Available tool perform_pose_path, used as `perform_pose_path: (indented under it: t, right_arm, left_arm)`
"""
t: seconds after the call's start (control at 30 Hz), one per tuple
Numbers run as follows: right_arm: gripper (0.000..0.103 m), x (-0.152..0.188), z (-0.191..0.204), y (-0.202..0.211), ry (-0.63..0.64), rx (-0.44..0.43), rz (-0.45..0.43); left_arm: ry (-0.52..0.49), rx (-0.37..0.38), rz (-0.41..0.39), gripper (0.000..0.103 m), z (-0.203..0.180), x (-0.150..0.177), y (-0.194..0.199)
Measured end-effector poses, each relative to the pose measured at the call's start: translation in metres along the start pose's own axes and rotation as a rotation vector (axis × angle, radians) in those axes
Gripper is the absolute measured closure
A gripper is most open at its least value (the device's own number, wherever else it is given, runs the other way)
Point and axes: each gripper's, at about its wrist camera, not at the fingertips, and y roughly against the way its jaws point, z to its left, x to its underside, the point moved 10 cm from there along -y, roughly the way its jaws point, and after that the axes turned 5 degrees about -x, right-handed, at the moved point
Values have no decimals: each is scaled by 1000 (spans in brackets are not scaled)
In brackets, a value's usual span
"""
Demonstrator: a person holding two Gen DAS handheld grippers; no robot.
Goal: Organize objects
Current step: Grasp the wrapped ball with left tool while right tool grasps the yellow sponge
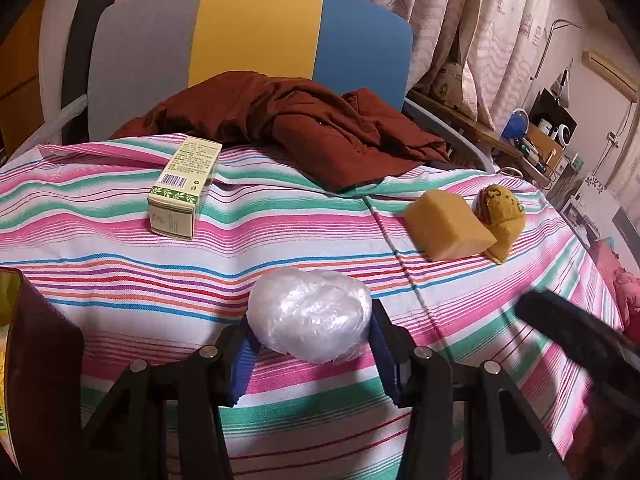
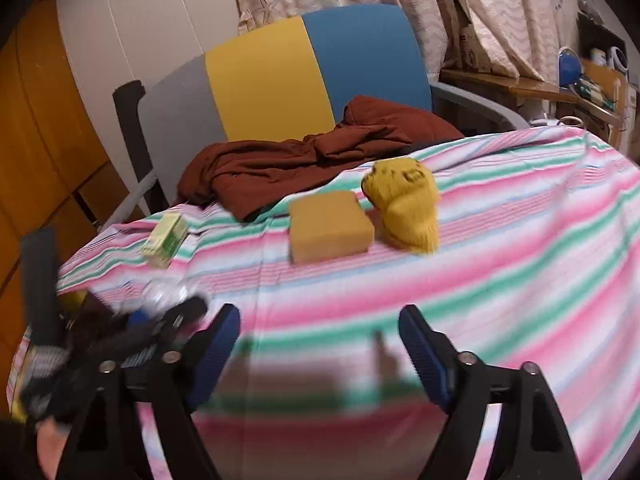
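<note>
the left gripper point(image 1: 312, 336) has its blue pads on either side of a crumpled clear plastic bundle point(image 1: 310, 314) near the front edge of the table; the pads seem to touch its flanks, so i read it as a light hold just taken, though how firm it is cannot be told. to do this well, i would squeeze only until the soft wrap stops giving, lift straight up so it does not drag the striped cloth point(image 1: 120, 272), and keep clear of the dark bag point(image 1: 40, 344) at the front left corner, probably its destination. the right gripper point(image 2: 320, 344) hangs wide and empty over the front of the table, blurred.

beyond the far edge stands a chair point(image 1: 256, 28) with grey, yellow and blue panels, curtains behind it. a rust-brown garment point(image 1: 312, 132) spills over the far edge. a green-and-cream carton point(image 1: 180, 188) lies toward the far left, a tan sponge block point(image 1: 444, 220) toward the right edge, with a yellow knitted item point(image 1: 502, 216) touching it.
</note>
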Motion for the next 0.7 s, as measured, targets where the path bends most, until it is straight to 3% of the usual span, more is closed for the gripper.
perform_pose_path:
  t: [0.33, 0.4, 0.43, 0.7]
  right_arm:
    - [19, -37, -10, -66, -3, 43, 45]
    - [29, -37, -13, -74, 0, 68, 63]
    - [40, -33, -15, -80, -6, 72, 86]
    - [45, -23, -8, -64, 21, 71, 54]
  left_arm:
    - [-3, 6, -6, 51, 0, 2, -2]
    - [-1, 8, -7, 50, 0, 2, -3]
    - [0, 9, -7, 50, 0, 2, -3]
    - [0, 8, -9, 50, 0, 2, -3]
